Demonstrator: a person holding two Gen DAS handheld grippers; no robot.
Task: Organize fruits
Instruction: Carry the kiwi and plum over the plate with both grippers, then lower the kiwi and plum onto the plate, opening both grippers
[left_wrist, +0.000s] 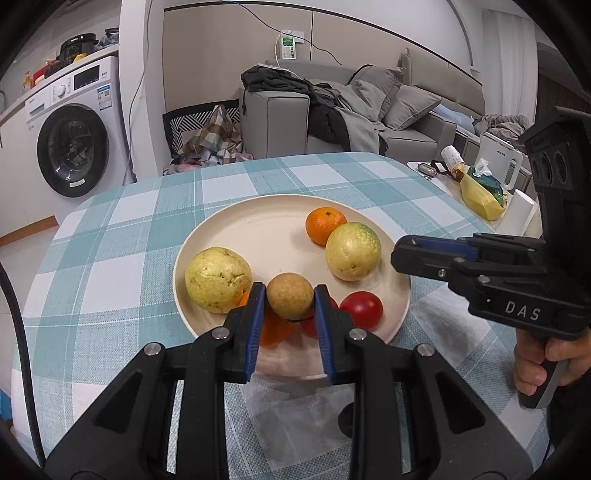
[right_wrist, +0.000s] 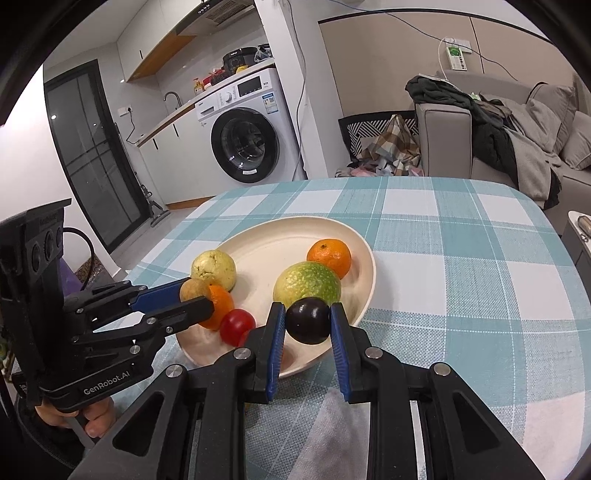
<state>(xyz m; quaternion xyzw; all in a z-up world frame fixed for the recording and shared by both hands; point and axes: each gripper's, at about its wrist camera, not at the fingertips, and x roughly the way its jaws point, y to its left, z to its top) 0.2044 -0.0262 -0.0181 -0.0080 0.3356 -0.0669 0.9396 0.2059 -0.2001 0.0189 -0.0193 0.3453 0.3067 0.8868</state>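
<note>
A cream plate (left_wrist: 258, 236) (right_wrist: 280, 240) sits on the checked table. My left gripper (left_wrist: 290, 295) (right_wrist: 192, 295) is shut on a small brown round fruit (left_wrist: 290, 299) (right_wrist: 194, 290) above the plate's near side. My right gripper (right_wrist: 308, 321) is shut on a dark purple round fruit (right_wrist: 308, 320) over the plate's near rim; it also shows in the left wrist view (left_wrist: 406, 254), side on. On the plate lie two yellow-green guavas (left_wrist: 218, 278) (left_wrist: 352, 251), two oranges (left_wrist: 325, 225) (right_wrist: 219, 306) and red tomatoes (left_wrist: 362, 308) (right_wrist: 236, 325).
The blue-and-white checked tablecloth (left_wrist: 129, 229) covers the table. A side table at right holds a yellow bag (left_wrist: 480, 195) and a white kettle (left_wrist: 498, 158). Behind are a washing machine (left_wrist: 74, 136), a laundry basket (left_wrist: 207, 129) and a grey sofa (left_wrist: 369, 110).
</note>
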